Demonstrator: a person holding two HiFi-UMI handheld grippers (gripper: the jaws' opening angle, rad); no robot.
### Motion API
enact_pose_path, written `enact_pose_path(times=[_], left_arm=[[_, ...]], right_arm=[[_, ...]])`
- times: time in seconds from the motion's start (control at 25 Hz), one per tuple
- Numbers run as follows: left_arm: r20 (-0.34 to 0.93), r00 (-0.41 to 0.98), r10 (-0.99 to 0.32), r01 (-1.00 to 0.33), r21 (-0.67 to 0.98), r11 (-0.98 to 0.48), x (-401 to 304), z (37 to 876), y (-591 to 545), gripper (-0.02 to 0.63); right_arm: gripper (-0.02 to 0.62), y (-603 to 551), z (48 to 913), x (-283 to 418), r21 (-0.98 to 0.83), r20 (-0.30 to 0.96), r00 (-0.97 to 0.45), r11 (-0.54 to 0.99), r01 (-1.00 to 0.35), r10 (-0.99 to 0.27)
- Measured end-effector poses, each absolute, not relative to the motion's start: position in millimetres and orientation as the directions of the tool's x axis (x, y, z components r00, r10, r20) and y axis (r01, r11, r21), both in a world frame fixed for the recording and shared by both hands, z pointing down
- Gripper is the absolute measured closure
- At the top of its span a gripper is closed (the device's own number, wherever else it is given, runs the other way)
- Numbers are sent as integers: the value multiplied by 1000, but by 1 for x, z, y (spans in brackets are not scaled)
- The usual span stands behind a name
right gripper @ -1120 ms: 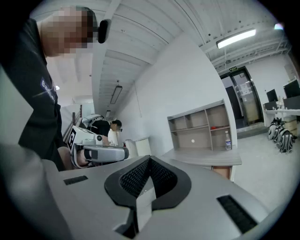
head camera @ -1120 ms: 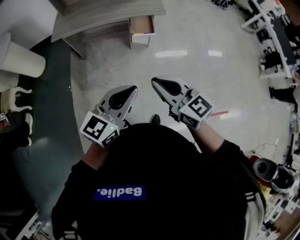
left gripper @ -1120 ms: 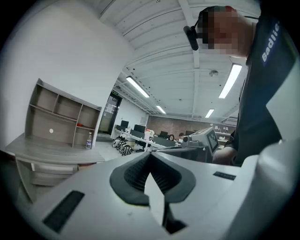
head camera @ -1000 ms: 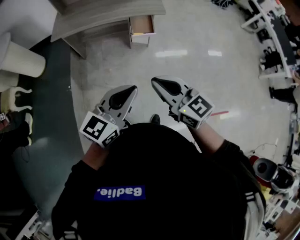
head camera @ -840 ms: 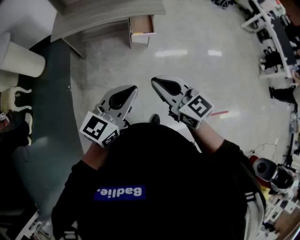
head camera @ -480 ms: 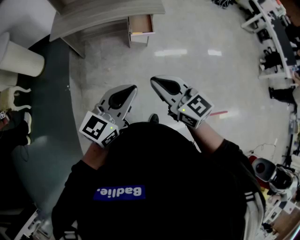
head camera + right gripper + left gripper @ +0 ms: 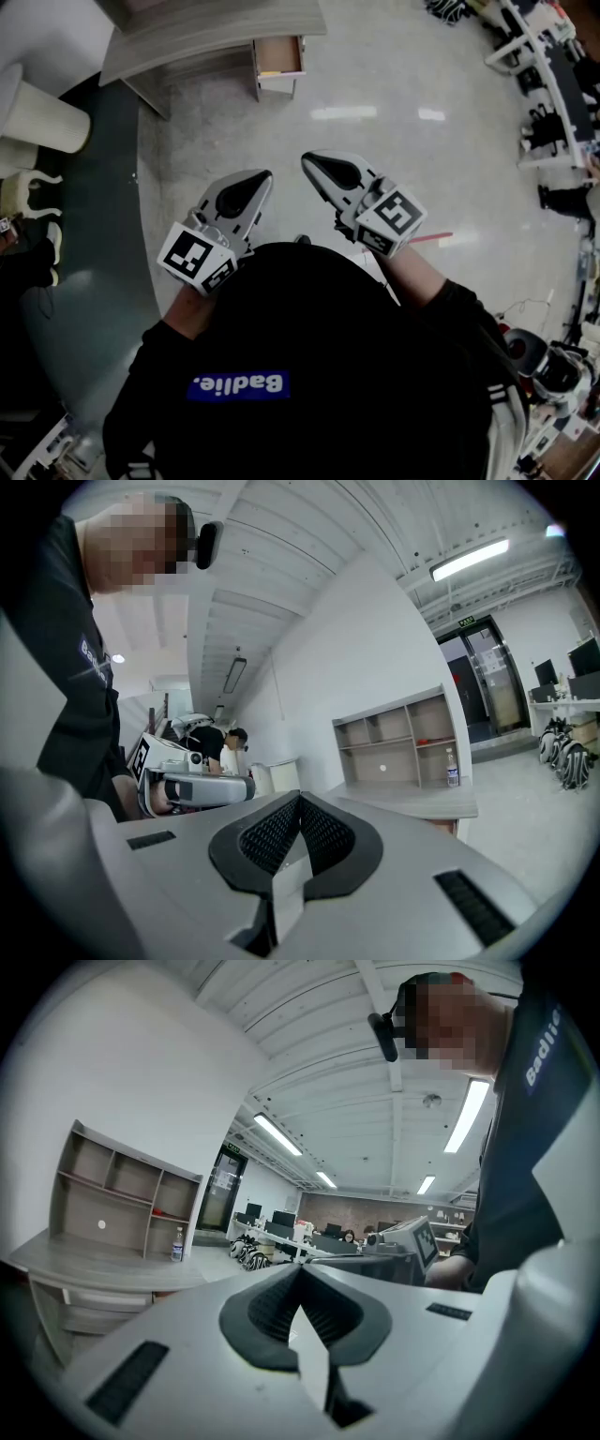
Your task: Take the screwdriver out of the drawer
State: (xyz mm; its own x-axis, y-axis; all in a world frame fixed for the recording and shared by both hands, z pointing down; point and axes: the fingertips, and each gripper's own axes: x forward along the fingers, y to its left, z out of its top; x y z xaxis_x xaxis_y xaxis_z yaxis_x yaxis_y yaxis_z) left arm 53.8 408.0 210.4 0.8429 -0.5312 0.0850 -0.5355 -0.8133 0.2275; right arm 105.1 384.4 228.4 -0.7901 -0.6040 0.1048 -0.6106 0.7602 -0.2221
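Left gripper [image 7: 263, 176] and right gripper [image 7: 307, 160] are level, fingers closed and empty, aimed toward the open drawer [image 7: 279, 58]; its contents are too small to tell.

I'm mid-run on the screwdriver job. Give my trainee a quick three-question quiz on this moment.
1. True or false: the drawer under the desk stands open.
2. Multiple choice: the left gripper is A) shut on a screwdriver, B) shut and empty, C) wide open.
3. Fill in: on the desk, at the end of the shelf unit, stands a clear ____.

Key:
1. True.
2. B.
3. bottle.
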Motion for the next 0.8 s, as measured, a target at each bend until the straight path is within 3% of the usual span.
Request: enact_pose_path(times=[0.4, 0.8], left_arm=[[91, 826, -557, -562, 220, -797, 98, 219, 405, 609], [55, 829, -556, -549, 270, -791, 95, 224, 351, 609]], right_arm=[[565, 375, 238, 146, -229, 99, -811, 780, -583, -577], [565, 329, 250, 148, -221, 138, -802, 771, -597, -581]])
